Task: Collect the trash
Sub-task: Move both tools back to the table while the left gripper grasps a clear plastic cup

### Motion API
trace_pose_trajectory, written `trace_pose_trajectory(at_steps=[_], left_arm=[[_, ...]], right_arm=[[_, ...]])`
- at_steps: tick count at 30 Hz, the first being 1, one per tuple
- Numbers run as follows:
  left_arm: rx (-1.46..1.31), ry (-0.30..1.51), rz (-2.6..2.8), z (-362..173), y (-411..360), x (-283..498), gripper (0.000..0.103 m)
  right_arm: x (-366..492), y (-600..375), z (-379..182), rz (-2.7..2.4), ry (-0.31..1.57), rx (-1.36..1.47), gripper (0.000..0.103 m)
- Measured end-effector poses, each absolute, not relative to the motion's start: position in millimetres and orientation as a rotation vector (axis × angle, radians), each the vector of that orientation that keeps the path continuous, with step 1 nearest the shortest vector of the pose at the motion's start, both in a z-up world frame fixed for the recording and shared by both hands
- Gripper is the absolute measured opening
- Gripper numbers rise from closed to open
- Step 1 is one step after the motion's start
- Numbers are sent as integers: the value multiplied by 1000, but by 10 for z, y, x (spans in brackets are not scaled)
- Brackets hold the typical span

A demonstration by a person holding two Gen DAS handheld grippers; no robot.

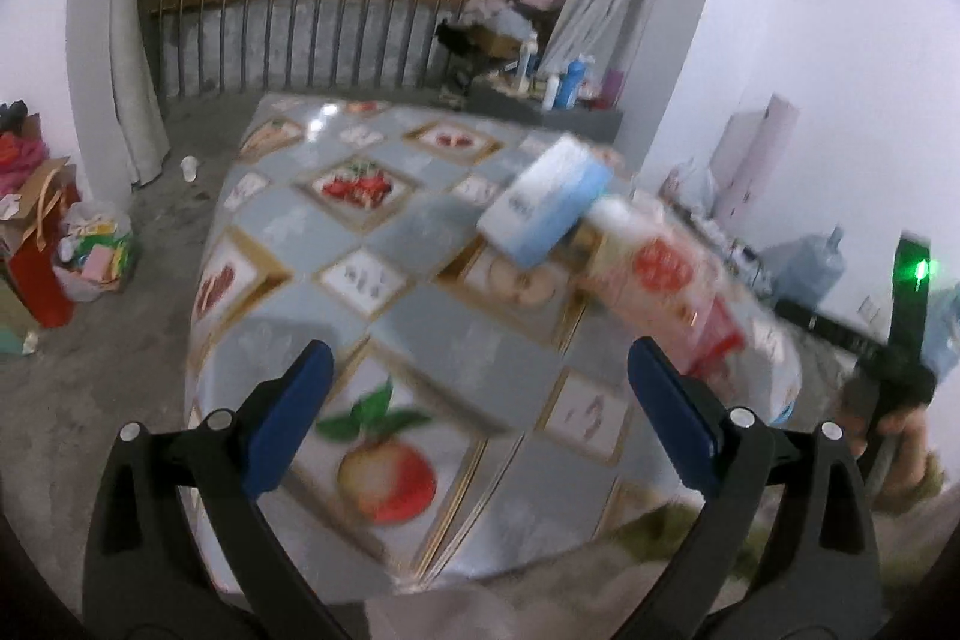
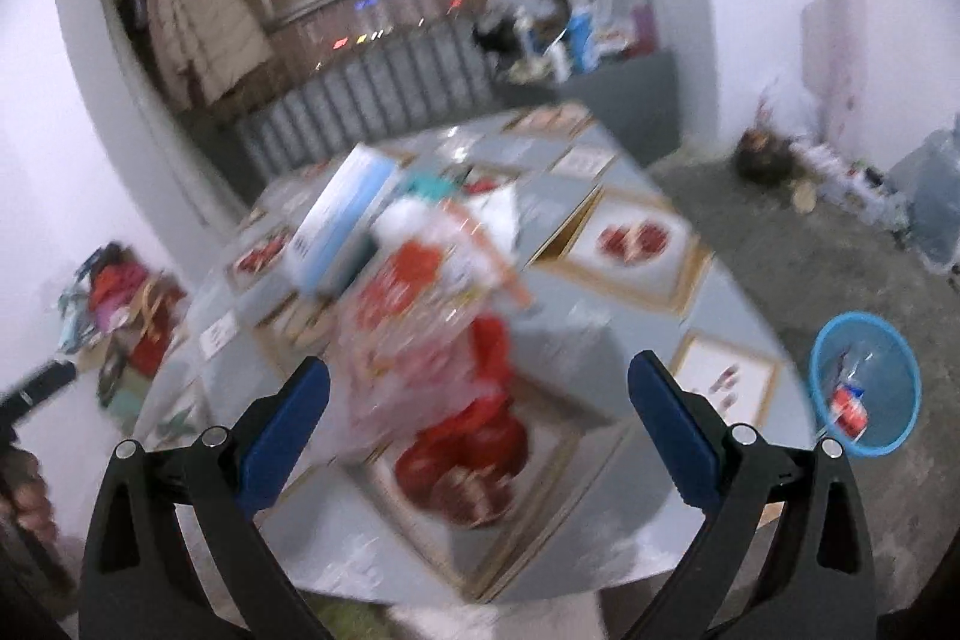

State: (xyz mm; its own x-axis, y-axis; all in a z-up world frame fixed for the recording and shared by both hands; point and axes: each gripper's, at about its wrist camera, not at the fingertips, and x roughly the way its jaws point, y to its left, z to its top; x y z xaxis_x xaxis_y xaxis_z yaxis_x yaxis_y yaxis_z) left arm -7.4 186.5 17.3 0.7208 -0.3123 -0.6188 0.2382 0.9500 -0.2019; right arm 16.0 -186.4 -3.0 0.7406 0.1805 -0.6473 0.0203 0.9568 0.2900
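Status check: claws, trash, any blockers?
Both claws, left and right, open, empty. Trash pile on table, untouched. Blue basin on floor. Nothing blocking.

On the table, a box leans on a heap of bags near the right edge. On the floor, a basin sits right of the table, holding wrappers; a full bag stands to the left.

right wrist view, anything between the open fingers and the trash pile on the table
Nothing: only bare fruit-print tablecloth between the right gripper and the trash pile.
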Motion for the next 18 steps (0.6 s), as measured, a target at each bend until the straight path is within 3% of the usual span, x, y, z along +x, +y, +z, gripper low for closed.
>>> trace_pose_trajectory(at_steps=[8, 13, 18], left_arm=[[-4, 734, -273, -249, 2083, -406, 94], [-194, 815, -186, -762, 2409, -718, 93], [-320, 847, -181, -804, 2622, -989, 93]], right_arm=[[131, -1698, -55, 130, 776, 280, 97], [166, -1634, -33, 148, 788, 265, 97], [206, -1547, -16, 182, 791, 254, 97]])
